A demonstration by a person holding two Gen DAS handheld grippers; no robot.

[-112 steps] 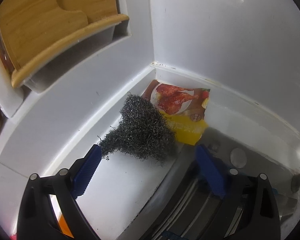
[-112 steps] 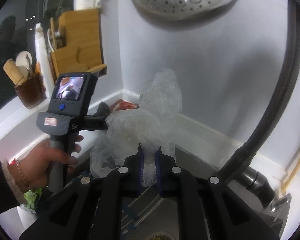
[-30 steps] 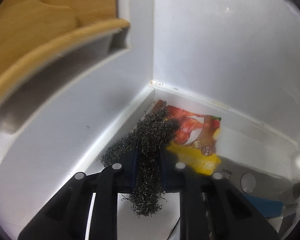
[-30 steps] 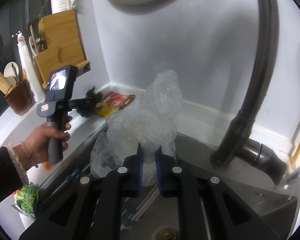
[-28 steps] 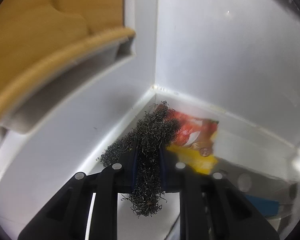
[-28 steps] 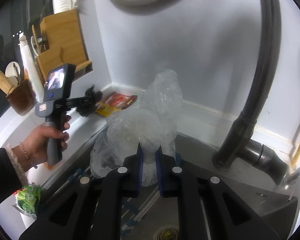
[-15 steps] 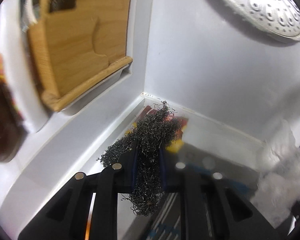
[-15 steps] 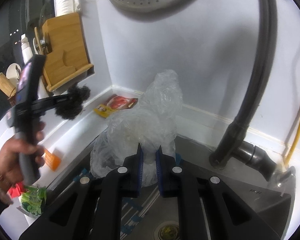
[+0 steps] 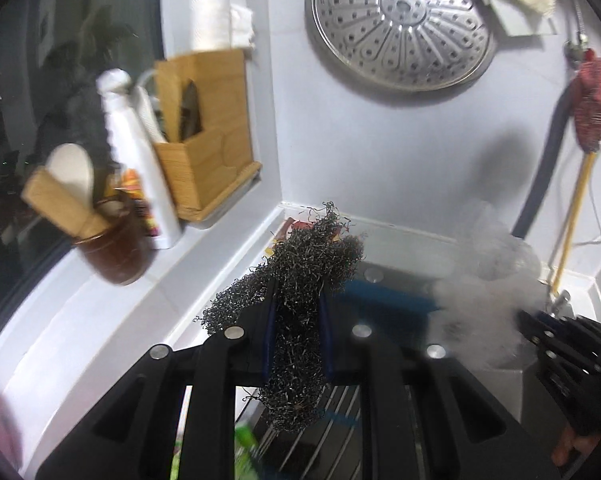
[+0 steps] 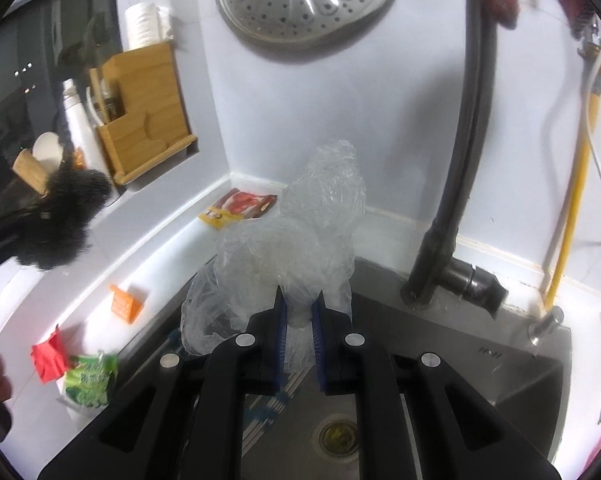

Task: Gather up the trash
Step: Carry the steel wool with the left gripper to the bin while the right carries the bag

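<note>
The left claw (image 9: 294, 334) has risen away from the far corner with the steel wool (image 9: 300, 300) since a second ago; the snack packet (image 10: 240, 206) that lay just under it now sits alone on the worktop (image 10: 100, 276). The right claw (image 10: 298, 330) has shifted only slightly.

Nearest, the left claw is clenched on the steel wool, which hangs in the air between its blue pads and bulges above and below them, clear of the worktop. The right claw is clamped on a crumpled clear plastic bag (image 10: 300, 240), held above the sink (image 10: 480, 360).

On the near left of the worktop lie a green wrapper (image 10: 90, 384) and a red scrap (image 10: 46, 358), touching or nearly so. A little farther along is an orange piece (image 10: 126, 302). The snack packet lies in the far corner against the wall.

On the far left ledge stand a brown utensil pot (image 9: 112, 248), a white bottle (image 9: 140, 168) and a wooden holder (image 9: 208, 132). A perforated metal disc (image 9: 400, 20) hangs on the far wall.
</note>
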